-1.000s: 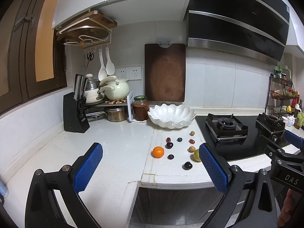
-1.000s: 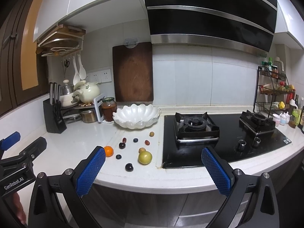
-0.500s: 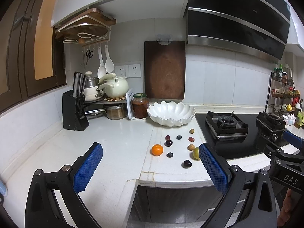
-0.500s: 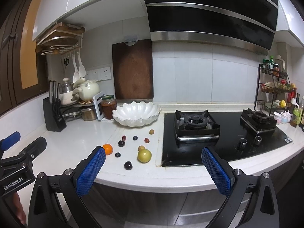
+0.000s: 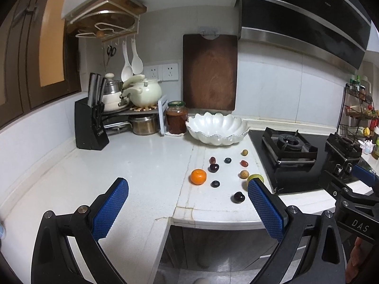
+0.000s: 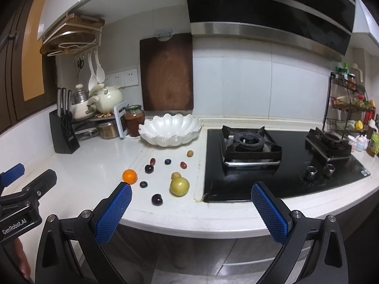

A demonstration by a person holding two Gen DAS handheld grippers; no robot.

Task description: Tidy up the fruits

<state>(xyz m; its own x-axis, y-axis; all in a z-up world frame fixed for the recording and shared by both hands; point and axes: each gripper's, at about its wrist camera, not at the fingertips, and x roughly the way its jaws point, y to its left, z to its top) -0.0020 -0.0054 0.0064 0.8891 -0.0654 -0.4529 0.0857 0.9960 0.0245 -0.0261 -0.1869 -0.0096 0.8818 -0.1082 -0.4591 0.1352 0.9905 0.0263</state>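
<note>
The fruits lie loose on the white tabletop (image 5: 142, 165), ahead of both claws and in front of the white scalloped bowl (image 5: 218, 129), which holds nothing that can be seen. The orange (image 5: 198, 176) sits ahead of the left claw (image 5: 187, 204), between its 2 blue pads, and just beyond the tip of the right claw's left pad in the right wrist view. The green-yellow round fruit (image 6: 179, 186) lies ahead of the right claw (image 6: 190, 209), nearer its left pad; in the left wrist view it is half hidden behind the left claw's right pad. A dark plum (image 6: 156, 199) rests closest to both claws, just left of the green-yellow fruit. Farther out lie 2 small dark berries (image 5: 215, 184), another dark plum (image 5: 213, 167), 2 small reddish fruits (image 5: 244, 163) and 2 small tan ones (image 5: 244, 174), all apart from one another.

Both claws are spread wide and hold nothing; they hover off the tabletop's front edge, touching no fruit. A hand (image 6: 22, 262) shows under the left claw in the right wrist view.

Beyond the bowl stand a jar (image 5: 176, 120) and a dark cutting board (image 5: 210, 75) against the wall. The black gas stove (image 6: 272, 156) is ahead-right of the right claw, and a knife block (image 5: 91, 127) ahead-left of the left claw.
</note>
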